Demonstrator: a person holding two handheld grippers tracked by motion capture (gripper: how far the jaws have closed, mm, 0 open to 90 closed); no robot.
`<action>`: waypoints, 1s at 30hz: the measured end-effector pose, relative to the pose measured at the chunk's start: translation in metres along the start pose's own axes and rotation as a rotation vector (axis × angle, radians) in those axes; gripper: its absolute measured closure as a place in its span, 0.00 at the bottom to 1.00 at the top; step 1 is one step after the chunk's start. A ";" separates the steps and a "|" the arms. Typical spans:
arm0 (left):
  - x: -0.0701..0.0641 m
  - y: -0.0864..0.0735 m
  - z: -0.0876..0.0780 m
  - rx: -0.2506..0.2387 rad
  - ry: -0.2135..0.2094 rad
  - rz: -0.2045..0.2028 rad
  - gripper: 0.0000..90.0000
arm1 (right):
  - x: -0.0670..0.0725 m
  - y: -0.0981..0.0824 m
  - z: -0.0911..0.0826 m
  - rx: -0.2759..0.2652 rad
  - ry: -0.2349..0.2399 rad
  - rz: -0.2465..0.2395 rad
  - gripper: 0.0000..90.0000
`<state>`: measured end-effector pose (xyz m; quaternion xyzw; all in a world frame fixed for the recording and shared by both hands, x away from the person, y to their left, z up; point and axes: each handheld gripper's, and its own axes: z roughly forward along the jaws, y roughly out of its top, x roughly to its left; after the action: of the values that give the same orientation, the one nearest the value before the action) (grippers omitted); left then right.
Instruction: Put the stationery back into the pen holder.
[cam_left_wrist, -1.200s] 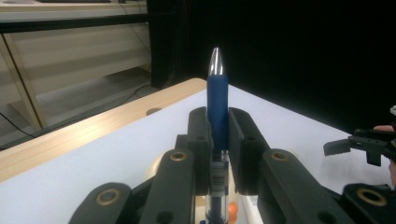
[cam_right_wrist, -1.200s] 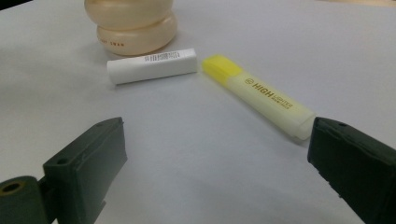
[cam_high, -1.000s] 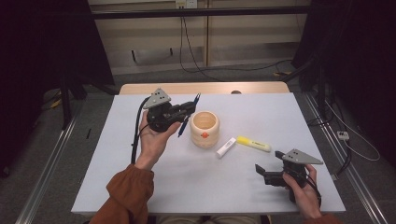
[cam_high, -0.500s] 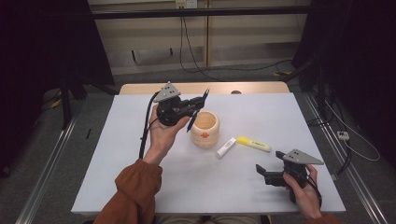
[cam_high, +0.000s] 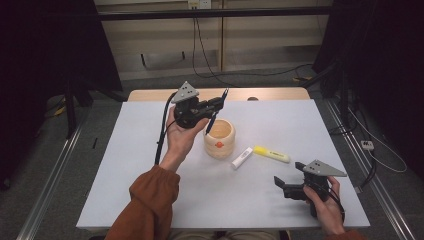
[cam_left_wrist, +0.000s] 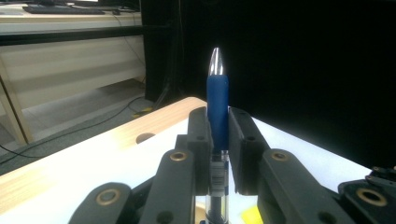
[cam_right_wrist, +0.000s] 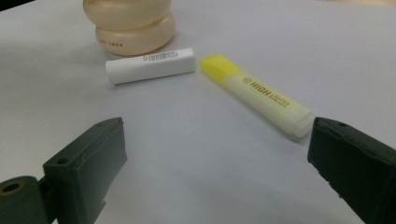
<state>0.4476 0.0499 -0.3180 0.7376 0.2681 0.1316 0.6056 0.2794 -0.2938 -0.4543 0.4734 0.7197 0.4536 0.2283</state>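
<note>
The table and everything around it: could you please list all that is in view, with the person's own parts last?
table: one, white top with a wooden far edge, centre of the high view.
pen: one, blue grip and silver tip, clamped in the left hand-held gripper, above the holder.
holder: one, pale wooden cup, mid-table.
white stick: one, white, lying right of the holder.
highlighter: one, yellow, lying beside the white stick.
left hand-held gripper: one, black, raised over the table.
right hand-held gripper: one, black, jaws apart, near the table's right front.
sleeve: one, rust orange, left forearm.
</note>
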 end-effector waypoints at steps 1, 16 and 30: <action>0.000 0.000 0.002 0.001 0.000 -0.001 0.89 | 0.000 0.000 0.000 0.000 0.000 0.001 0.04; 0.005 -0.003 0.024 0.002 0.006 0.004 0.89 | 0.000 0.000 -0.001 -0.002 0.004 0.001 0.04; 0.009 -0.018 0.042 0.015 0.001 0.010 0.89 | 0.000 0.000 -0.001 -0.005 0.006 -0.003 0.04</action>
<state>0.4729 0.0226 -0.3464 0.7432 0.2659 0.1330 0.5994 0.2786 -0.2942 -0.4538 0.4702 0.7202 0.4564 0.2279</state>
